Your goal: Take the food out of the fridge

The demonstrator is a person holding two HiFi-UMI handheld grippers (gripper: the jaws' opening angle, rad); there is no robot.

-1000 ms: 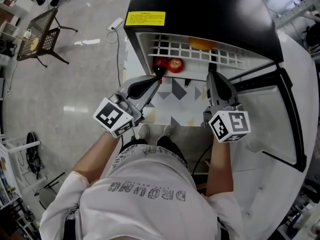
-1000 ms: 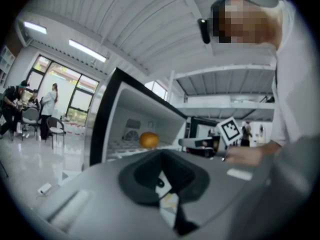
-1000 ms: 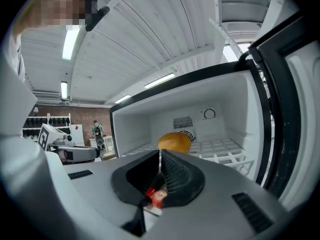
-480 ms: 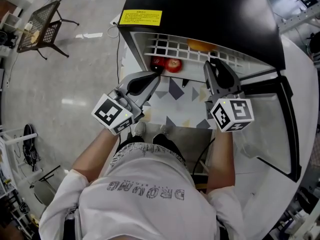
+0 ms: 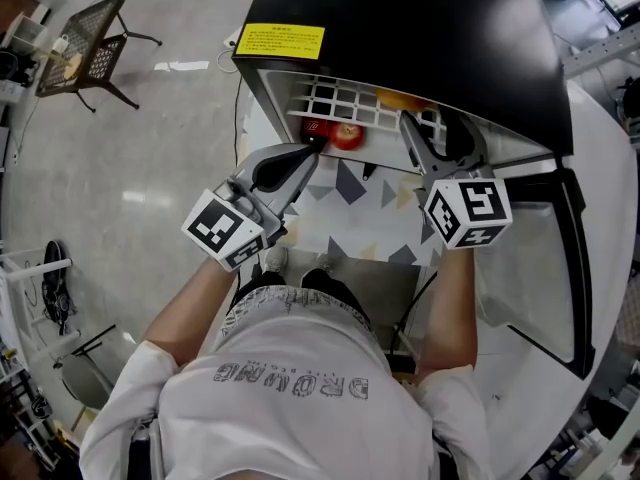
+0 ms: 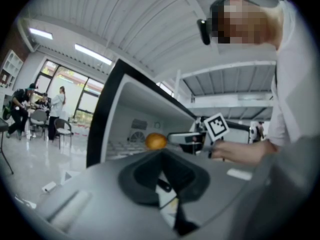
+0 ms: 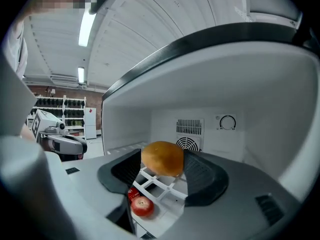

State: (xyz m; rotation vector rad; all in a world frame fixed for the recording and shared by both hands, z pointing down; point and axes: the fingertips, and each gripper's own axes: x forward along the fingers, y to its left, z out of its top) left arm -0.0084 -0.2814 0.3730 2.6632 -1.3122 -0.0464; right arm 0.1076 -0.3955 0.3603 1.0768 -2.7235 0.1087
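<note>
The open fridge [image 5: 420,28] holds an orange [image 5: 397,97] on its white wire shelf [image 5: 340,98], with a red apple [image 5: 347,135] and a red can [image 5: 315,128] lower down. My right gripper [image 5: 443,128] reaches in at shelf height. Its jaws have just been opening and now stand open. In the right gripper view the orange [image 7: 162,158] sits between the jaws of the right gripper [image 7: 160,171], and the pads do not grip it. The apple [image 7: 142,206] and can [image 7: 134,194] show below. My left gripper [image 5: 316,150] hangs shut and empty in front of the apple.
The white fridge door [image 5: 540,258] stands open on the right. A patterned mat [image 5: 350,198] lies on the floor before the fridge. A mesh chair [image 5: 85,58] stands far left. In the left gripper view people sit at the far left [image 6: 22,104].
My right gripper has moved forward into the fridge toward the wire shelf, and its jaws have gone from shut to wide open. The left gripper has stayed put.
</note>
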